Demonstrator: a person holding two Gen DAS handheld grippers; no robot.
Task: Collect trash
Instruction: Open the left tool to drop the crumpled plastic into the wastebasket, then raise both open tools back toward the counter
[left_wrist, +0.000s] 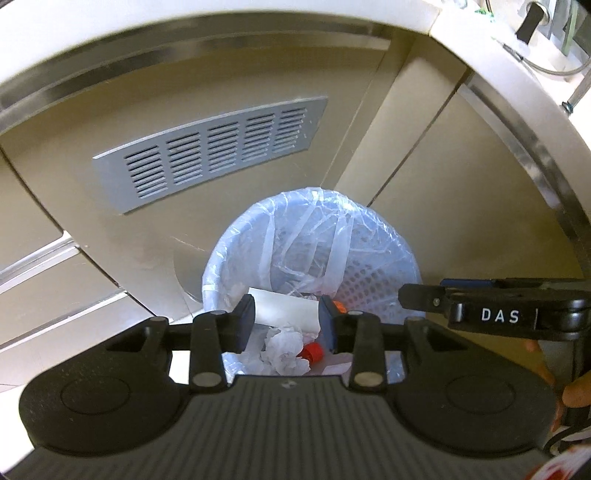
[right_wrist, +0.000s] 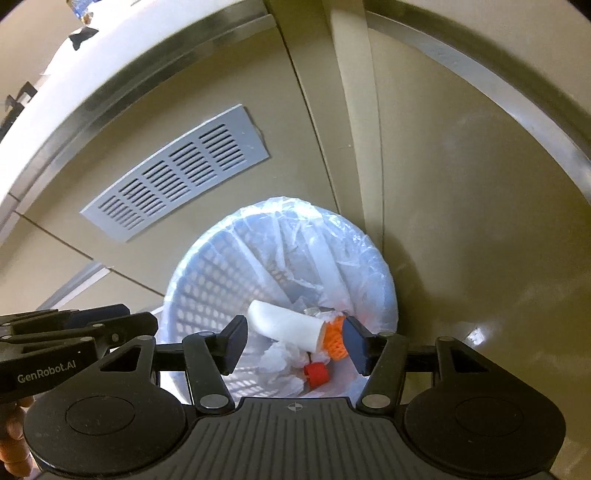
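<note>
Beige cabinets behind; both your hand-held grippers (left_wrist: 286, 325) (right_wrist: 295, 343) hang part-open, empty, over the bin (right_wrist: 207, 280) at lower centre; the falling white tube (right_wrist: 284, 326) could snag the liner (right_wrist: 365, 240).

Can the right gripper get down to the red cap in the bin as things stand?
Probably yes. The right gripper is open above the bin, and the red cap lies exposed on crumpled tissue. The white tube sits just beside it and might get nudged.
</note>
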